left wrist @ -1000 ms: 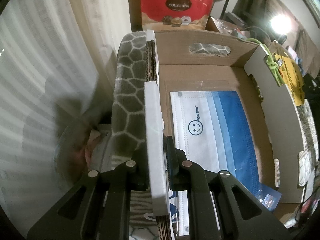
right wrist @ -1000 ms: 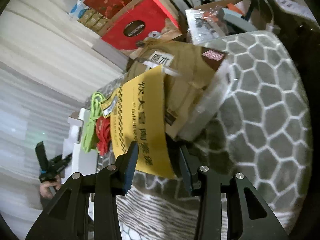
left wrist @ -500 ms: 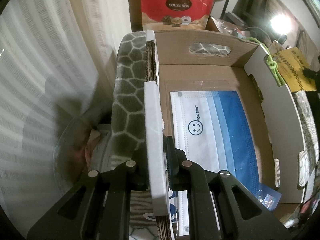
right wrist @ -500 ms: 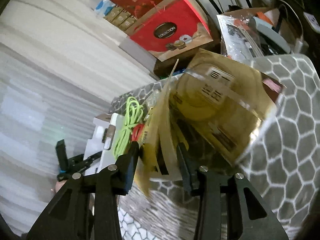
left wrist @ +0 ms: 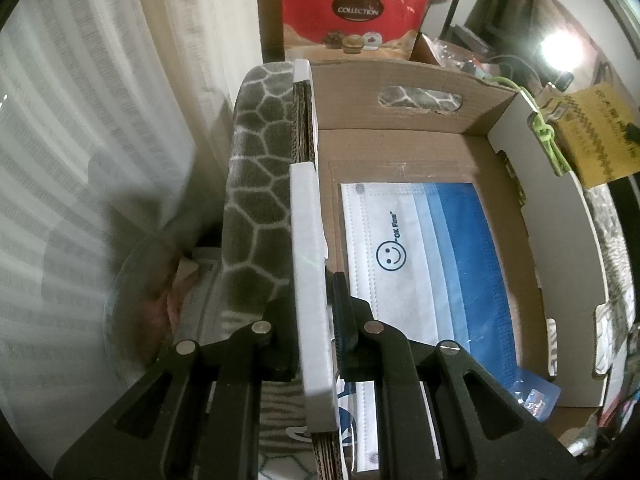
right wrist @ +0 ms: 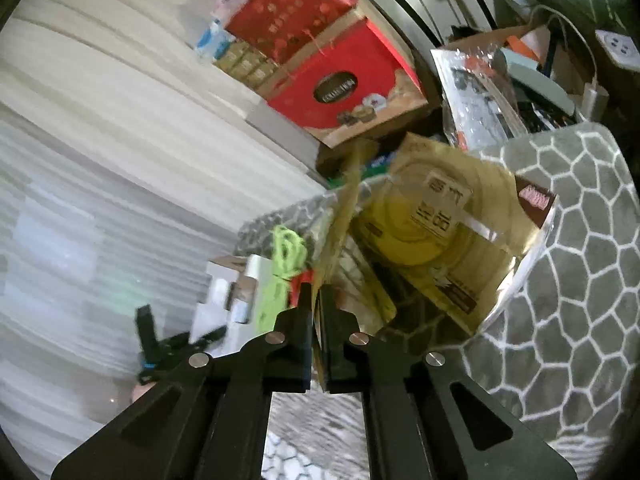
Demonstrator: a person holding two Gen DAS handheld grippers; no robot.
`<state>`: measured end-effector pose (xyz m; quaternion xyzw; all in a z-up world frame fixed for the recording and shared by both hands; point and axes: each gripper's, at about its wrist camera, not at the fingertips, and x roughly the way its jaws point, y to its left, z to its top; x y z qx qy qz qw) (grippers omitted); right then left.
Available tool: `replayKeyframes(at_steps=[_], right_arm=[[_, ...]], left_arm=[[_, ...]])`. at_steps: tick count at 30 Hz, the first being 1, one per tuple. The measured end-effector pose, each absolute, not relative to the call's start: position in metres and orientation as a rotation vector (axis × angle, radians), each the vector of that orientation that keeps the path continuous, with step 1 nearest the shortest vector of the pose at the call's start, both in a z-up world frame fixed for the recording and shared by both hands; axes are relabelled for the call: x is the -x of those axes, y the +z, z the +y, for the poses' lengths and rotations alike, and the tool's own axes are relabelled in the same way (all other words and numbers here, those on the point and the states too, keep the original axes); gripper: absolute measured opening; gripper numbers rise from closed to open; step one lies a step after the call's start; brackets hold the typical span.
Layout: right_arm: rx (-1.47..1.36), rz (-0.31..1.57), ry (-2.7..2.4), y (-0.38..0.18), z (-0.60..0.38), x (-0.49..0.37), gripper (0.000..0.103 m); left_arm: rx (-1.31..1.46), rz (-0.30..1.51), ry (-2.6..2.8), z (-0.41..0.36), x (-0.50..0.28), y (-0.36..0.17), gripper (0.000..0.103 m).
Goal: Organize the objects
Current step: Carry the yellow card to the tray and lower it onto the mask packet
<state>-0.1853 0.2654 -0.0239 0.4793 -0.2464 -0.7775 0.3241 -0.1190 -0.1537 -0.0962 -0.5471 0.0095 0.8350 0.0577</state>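
The left gripper is clenched on the white-edged side wall of the open brown cardboard box, steadying it. The right gripper pinches a thin yellow printed packet, lifted just beside the box's far wall. Judged step: carrying it over; next, lower it inside onto the blue-and-white mask pack.

Brown cardboard box, white-edged; mask pack white to blue stripes — grey blanket, pale honeycomb lines; yellow packet.
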Motion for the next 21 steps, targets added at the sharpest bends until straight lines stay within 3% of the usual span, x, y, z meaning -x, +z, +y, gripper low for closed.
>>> replayKeyframes(at_steps=[13, 21], right_arm=[[-1.162, -0.572, -1.959, 0.032, 0.208, 0.153, 0.002], [-1.196, -0.533, -1.852, 0.016, 0.121, 0.145, 0.002]], left_arm=[[1.667, -0.024, 2.514, -0.161, 0.123, -0.097, 0.011], [1.666, -0.046, 2.517, -0.162, 0.123, -0.098, 0.011]])
